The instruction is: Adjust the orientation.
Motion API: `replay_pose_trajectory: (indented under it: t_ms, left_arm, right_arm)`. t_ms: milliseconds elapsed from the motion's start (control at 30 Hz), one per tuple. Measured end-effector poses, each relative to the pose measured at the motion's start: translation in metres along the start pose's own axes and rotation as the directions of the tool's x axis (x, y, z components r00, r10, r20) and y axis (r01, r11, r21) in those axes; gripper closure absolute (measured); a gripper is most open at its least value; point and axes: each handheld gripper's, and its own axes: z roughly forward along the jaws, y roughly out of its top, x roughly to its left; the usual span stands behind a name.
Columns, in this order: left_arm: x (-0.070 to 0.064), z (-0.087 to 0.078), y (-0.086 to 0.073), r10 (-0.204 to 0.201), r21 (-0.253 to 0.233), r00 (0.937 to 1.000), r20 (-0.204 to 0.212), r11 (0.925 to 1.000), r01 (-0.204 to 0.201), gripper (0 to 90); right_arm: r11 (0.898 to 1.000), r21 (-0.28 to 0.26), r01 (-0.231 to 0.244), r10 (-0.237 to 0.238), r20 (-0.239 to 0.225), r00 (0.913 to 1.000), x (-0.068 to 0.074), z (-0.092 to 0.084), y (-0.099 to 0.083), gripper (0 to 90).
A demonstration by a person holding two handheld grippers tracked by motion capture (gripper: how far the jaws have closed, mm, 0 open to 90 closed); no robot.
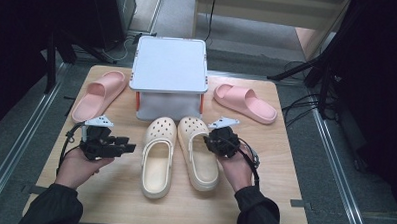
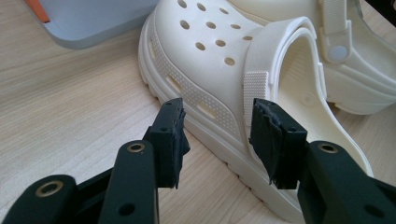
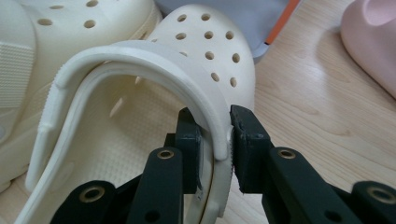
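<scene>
Two cream clogs lie side by side at the middle of the wooden table (image 1: 114,195), toes away from me. My left gripper (image 1: 130,145) (image 2: 219,135) lies level just left of the left clog (image 1: 157,163) (image 2: 210,42). It is open, and its pads (image 2: 170,135) stand short of the clog's side wall. My right gripper (image 1: 209,140) (image 3: 215,140) is shut on the right clog (image 1: 200,167) (image 3: 205,42). One pad is inside the shoe and the other is outside, pinching the side rim where the heel strap runs.
A grey-white box (image 1: 169,66) with orange clips stands just behind the clogs' toes. One pink slide (image 1: 99,93) lies at the back left and another pink slide (image 1: 244,102) at the back right. Bare wood runs along the table's near edge.
</scene>
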Motion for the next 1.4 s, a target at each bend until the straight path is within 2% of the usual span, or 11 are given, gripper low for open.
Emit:
replay_pose_trajectory:
  t_ms: [100, 267, 467, 533, 633, 733, 967, 1067, 1167, 1300, 1400]
  left_arm:
    - [-0.001, 0.002, 0.000, 0.004, 0.005, 1.0000, 0.002, 1.0000, -0.004, 54.1]
    - [-0.001, 0.007, 0.000, 0.015, 0.014, 0.9999, 0.005, 0.9998, -0.015, 54.2]
    - [0.001, 0.008, 0.001, 0.014, 0.014, 0.9999, 0.004, 0.9998, -0.014, 54.2]
    - [0.003, 0.008, 0.000, 0.016, 0.013, 0.9999, 0.004, 0.9998, -0.016, 55.3]
    - [0.003, 0.008, -0.001, 0.019, -0.002, 0.9998, 0.004, 0.9998, -0.019, 60.1]
    - [0.002, 0.012, -0.001, 0.024, 0.001, 0.9997, 0.006, 0.9997, -0.024, 63.9]
    - [0.006, 0.027, -0.002, 0.026, 0.044, 0.9996, 0.008, 0.9987, -0.026, 65.9]
    - [0.008, 0.032, -0.003, 0.007, 0.058, 0.9999, 0.010, 0.9983, -0.008, 66.0]
    - [0.008, 0.039, -0.004, -0.013, 0.071, 0.9983, 0.057, 0.9975, 0.009, 65.7]
    - [0.003, 0.043, -0.005, 0.009, 0.084, 0.9982, 0.059, 0.9964, -0.014, 66.2]
    - [0.004, 0.043, -0.006, 0.003, 0.082, 0.9979, 0.064, 0.9966, -0.008, 66.4]
  right_arm:
    - [1.000, 0.001, 0.012, -0.012, 0.004, 0.9999, 0.004, 0.001, 0.000, 74.3]
    - [1.000, 0.001, -0.020, 0.020, -0.049, 0.9986, 0.000, 0.000, -0.002, 69.2]
    - [0.996, -0.027, -0.086, 0.081, -0.161, 0.9837, -0.009, -0.015, -0.004, 55.7]
    - [0.994, -0.056, -0.092, 0.080, -0.189, 0.9786, -0.014, -0.028, -0.006, 59.2]
    - [0.994, -0.068, -0.083, 0.068, -0.192, 0.9790, -0.022, -0.043, -0.011, 75.7]
    - [0.992, -0.064, -0.105, 0.091, -0.198, 0.9760, -0.035, -0.048, -0.019, 84.4]
    - [0.993, -0.019, -0.119, 0.113, -0.186, 0.9761, -0.047, -0.025, -0.029, 83.3]
    - [0.994, 0.003, -0.108, 0.107, -0.180, 0.9778, -0.047, -0.015, -0.029, 81.5]
    - [0.994, 0.025, -0.105, 0.108, -0.179, 0.9779, -0.046, -0.006, -0.029, 81.7]
    - [0.991, 0.031, -0.131, 0.135, -0.214, 0.9674, -0.041, 0.001, -0.027, 85.2]
    - [0.993, 0.019, -0.119, 0.120, -0.214, 0.9695, -0.038, 0.003, -0.026, 84.9]
